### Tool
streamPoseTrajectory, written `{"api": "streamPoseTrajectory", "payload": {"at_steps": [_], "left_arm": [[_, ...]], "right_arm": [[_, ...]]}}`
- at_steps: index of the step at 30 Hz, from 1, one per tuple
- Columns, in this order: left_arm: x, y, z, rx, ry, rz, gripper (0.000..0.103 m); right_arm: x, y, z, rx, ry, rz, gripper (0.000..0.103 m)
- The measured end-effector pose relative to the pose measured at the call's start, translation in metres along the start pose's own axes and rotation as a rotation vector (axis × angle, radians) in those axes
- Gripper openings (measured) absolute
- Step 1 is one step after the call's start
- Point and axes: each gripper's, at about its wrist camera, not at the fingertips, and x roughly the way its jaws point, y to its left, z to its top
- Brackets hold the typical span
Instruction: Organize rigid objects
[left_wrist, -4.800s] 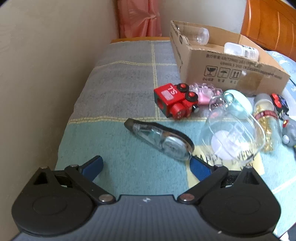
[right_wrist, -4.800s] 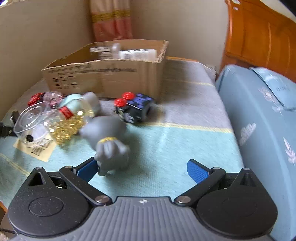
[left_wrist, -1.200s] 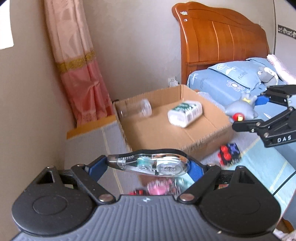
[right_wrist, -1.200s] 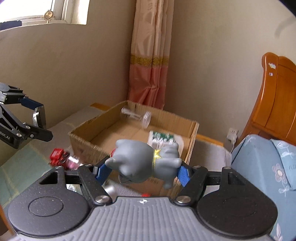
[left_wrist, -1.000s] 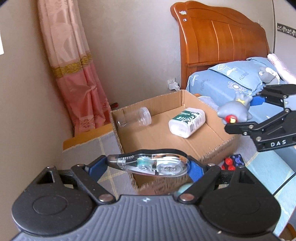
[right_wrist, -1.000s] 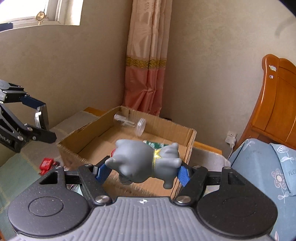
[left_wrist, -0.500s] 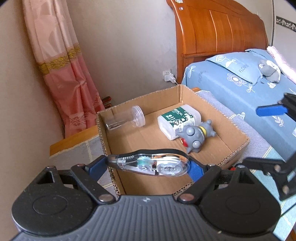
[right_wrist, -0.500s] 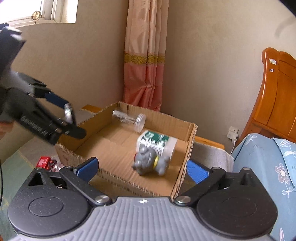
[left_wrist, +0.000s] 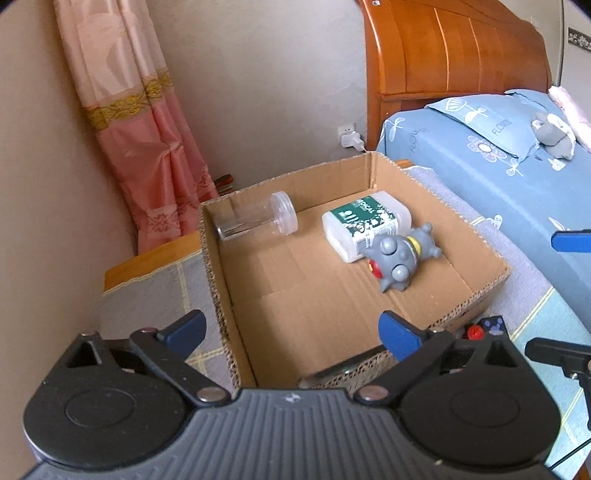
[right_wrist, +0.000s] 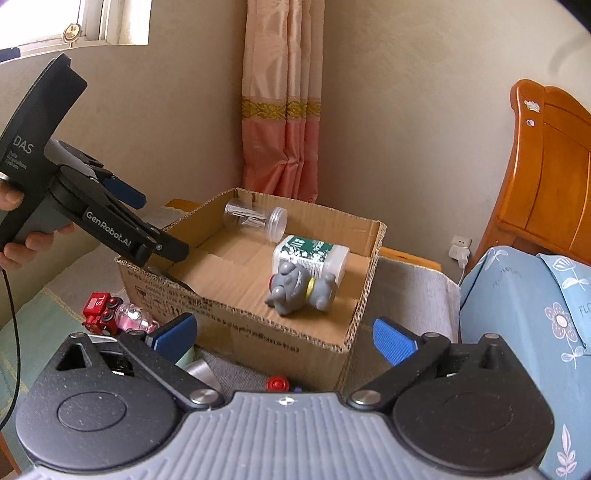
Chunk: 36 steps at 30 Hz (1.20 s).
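An open cardboard box (left_wrist: 229, 325) (right_wrist: 362, 295) holds a clear jar (left_wrist: 255, 221) (right_wrist: 258, 219), a white bottle with a green label (left_wrist: 365, 225) (right_wrist: 314, 254) and a grey toy figure (left_wrist: 400, 260) (right_wrist: 301, 290). A dark blur at the box's near edge (left_wrist: 343, 369) looks like the correction tape, just under my left gripper (left_wrist: 291, 330), which is open and empty above the box's near side. My right gripper (right_wrist: 284, 338) is open and empty in front of the box. The left gripper also shows in the right wrist view (right_wrist: 147, 229).
On the cloth beside the box lie a red toy train (right_wrist: 98, 308), a pink toy (right_wrist: 135, 317) and a dark block toy with red buttons (left_wrist: 484, 330). A blue bed (left_wrist: 498, 177) and a wooden headboard (left_wrist: 443, 55) stand right; a pink curtain (left_wrist: 140, 122) hangs behind.
My left gripper has opened and the correction tape has left its fingers. The grey toy lies where it fell in the box. My right gripper stays open.
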Motion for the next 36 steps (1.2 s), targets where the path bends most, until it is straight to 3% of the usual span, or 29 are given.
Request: {"api": "streamPoseTrajectory", "payload": {"at_steps": [11,18,24,36], "left_arm": [[-0.031,0.001,-0.012,-0.031,-0.051,0.021,0.102],[-0.038,-0.008,-0.031,-0.056,-0.039,0.058,0.102],[-0.045,-0.012,-0.048,-0.129,-0.028,0.038,0.102],[-0.038,0.005,-0.091,-0.246,0.005,0.144,0.102]], "right_arm": [[-0.013,0.008,-0.020,0.050,0.010,0.008,0.103],[-0.022,0.007,-0.041,0.113,0.025,-0.005,0.103],[-0.025,0.007,-0.066,0.180,0.057,-0.007,0.103],[-0.015,0.016,-0.106,0.160,0.138,-0.054,0.103]]}}
